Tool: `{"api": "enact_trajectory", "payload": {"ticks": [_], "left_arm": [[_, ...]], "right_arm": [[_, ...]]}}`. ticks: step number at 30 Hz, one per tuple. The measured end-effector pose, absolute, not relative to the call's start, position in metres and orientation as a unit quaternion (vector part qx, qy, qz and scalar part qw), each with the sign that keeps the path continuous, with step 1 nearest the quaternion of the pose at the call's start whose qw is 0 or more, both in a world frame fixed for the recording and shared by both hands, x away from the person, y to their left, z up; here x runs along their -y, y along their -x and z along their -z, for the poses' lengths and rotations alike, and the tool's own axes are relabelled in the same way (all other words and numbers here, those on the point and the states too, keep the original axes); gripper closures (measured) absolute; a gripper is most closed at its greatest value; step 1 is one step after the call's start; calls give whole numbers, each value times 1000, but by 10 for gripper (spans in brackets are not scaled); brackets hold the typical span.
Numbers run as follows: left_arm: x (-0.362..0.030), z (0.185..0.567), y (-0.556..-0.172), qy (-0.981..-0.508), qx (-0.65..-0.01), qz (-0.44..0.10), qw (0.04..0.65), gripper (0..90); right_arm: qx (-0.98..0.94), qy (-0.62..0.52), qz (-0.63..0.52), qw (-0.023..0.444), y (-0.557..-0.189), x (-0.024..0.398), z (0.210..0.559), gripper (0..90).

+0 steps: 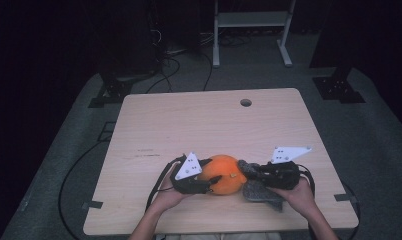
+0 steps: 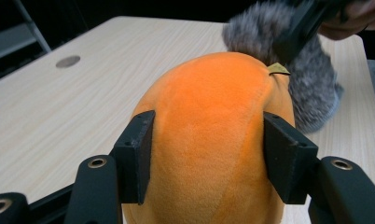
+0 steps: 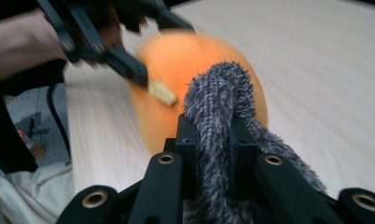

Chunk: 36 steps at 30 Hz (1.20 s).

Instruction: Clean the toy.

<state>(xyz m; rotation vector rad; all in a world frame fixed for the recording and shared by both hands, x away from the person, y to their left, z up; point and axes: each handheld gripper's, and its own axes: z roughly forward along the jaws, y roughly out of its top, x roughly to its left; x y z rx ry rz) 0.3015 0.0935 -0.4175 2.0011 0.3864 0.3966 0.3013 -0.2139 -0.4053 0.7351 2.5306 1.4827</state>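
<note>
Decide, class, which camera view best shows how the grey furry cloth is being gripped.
The right gripper view: the grey furry cloth is pinched between the right gripper jaws, close up. The high view shows it small beside the orange plush; the left gripper view shows it behind that plush.

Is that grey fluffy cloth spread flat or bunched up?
Bunched up: the right tongs pinch a fold of the grey cloth, and the rest lies crumpled beside the orange plush.
</note>
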Motion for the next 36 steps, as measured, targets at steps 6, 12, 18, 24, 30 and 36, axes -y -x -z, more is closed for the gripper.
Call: {"api": "enact_trajectory", "payload": {"ticks": [6,12,18,24,30,36], "left_arm": [[-92,420,-301,-835,-159,-159,502,384],[-80,421,-297,-838,-147,-160,500,308],[-84,424,-303,-836,-172,-143,502,284],[-72,420,-294,-845,-132,-168,489,333],[-81,423,-303,-837,-174,-138,501,214],[-73,424,-296,-843,-135,-161,495,322]], "right_arm": [[-840,-241,-483,51,-301,213,406,776],[-836,-213,-501,60,-294,199,395,775],[-845,-235,-474,72,-300,206,407,776],[-836,-203,-506,73,-289,194,389,778],[-852,-207,-475,80,-294,193,401,780],[-833,-198,-513,64,-289,195,387,779]]}}
